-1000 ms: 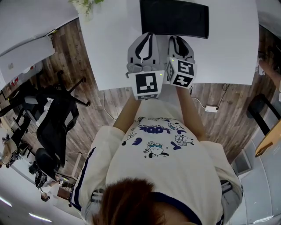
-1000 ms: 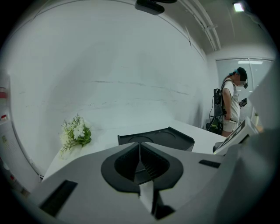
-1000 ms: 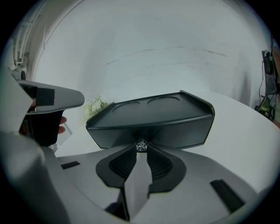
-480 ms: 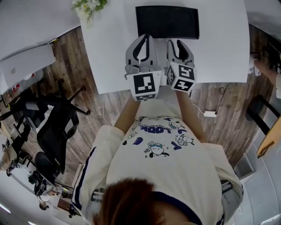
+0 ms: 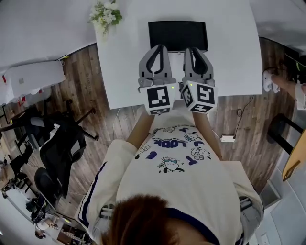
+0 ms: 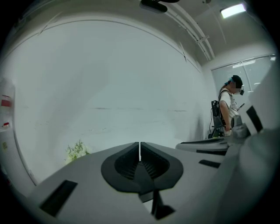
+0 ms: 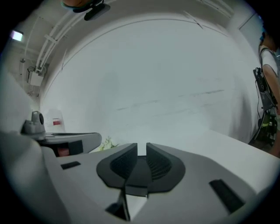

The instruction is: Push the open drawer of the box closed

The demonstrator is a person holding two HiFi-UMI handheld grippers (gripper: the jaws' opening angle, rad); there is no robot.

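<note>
From above, the black box (image 5: 177, 35) shows only its top, so its drawer cannot be seen. A person (image 5: 282, 82) is cut off at the right edge.

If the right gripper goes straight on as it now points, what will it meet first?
Probably only the white wall: the right gripper seems tilted up, above the black box. Depth is unclear.

Floor: dark wood planks (image 5: 91, 95); a white power strip (image 5: 227, 139) lies on them to the right.
Bench: plain white top (image 5: 124, 72), with a bunch of white flowers (image 5: 106, 16) at its far left corner.
Wall: bare white wall (image 6: 109, 78) behind the bench.
Furniture: black office chair (image 5: 60, 148) left of the bench; a white cabinet (image 5: 33, 79) beyond it.
Light: a lit ceiling lamp (image 6: 232, 9) above a glass partition (image 6: 258, 74).
</note>
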